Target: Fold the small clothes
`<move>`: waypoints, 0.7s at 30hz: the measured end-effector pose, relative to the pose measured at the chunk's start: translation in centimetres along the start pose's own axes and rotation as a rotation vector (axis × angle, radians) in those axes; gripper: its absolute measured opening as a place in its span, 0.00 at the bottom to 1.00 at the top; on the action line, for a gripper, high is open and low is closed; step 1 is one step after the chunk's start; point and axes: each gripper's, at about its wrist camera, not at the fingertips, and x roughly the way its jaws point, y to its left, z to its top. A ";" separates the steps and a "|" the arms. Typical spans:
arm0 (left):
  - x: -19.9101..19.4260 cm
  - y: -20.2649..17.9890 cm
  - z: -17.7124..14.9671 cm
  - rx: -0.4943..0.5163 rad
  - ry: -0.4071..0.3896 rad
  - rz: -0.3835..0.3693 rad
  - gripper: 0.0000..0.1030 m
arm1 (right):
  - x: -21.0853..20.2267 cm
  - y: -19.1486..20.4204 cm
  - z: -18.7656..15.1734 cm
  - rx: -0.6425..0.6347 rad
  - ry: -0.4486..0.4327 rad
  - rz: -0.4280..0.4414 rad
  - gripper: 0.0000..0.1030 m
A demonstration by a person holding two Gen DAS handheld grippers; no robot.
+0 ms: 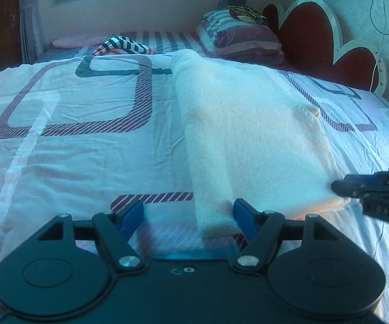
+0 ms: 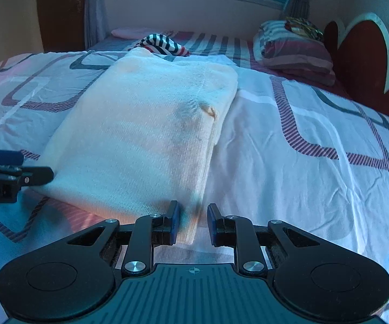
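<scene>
A cream knit garment (image 1: 248, 135) lies folded lengthwise on the bed, seen also in the right wrist view (image 2: 146, 124). My left gripper (image 1: 189, 216) is open wide, its jaws straddling the near left corner of the garment. It shows in the right wrist view (image 2: 36, 174) at the garment's left edge. My right gripper (image 2: 193, 222) is open, with the garment's near right corner between its pads. It shows in the left wrist view (image 1: 340, 186) touching the garment's near right corner.
The bed has a white cover with striped square patterns (image 1: 73, 102). A striped black-and-white cloth (image 1: 124, 44) and a stack of striped bedding (image 1: 243, 37) lie at the far end. A red heart-shaped headboard (image 1: 316, 32) stands at right.
</scene>
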 end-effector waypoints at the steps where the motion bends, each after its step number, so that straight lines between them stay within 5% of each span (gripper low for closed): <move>1: -0.2 0.1 0.0 0.004 -0.003 0.001 0.71 | -0.7 0.0 0.0 0.009 -0.018 -0.005 0.20; 3: -0.4 0.1 -0.4 0.024 -0.005 0.007 0.75 | -2.2 0.2 -0.5 0.015 -0.074 0.016 0.20; 5: 0.2 0.1 -0.9 0.044 0.006 0.017 0.84 | -0.9 0.6 -1.5 -0.008 -0.010 0.025 0.20; 10: -1.1 1.4 0.4 -0.001 -0.033 -0.008 0.83 | -2.3 -0.9 -1.3 0.096 -0.061 0.046 0.23; 11: -1.2 1.8 0.9 -0.015 -0.043 -0.020 0.83 | -2.8 -1.5 -1.1 0.125 -0.092 0.048 0.31; 12: -1.1 2.2 1.3 -0.031 -0.052 -0.029 0.83 | -3.2 -2.1 -0.8 0.158 -0.121 0.051 0.60; 13: -1.0 2.4 1.9 -0.044 -0.059 -0.030 0.83 | -3.5 -2.8 -0.4 0.193 -0.147 0.063 0.78; 17: 0.7 3.2 4.1 -0.088 -0.033 -0.085 0.83 | -2.9 -4.9 1.8 0.297 -0.177 0.161 0.78; 21: 3.8 5.3 5.6 -0.293 0.032 -0.282 0.83 | -0.8 -6.1 4.3 0.361 -0.156 0.251 0.78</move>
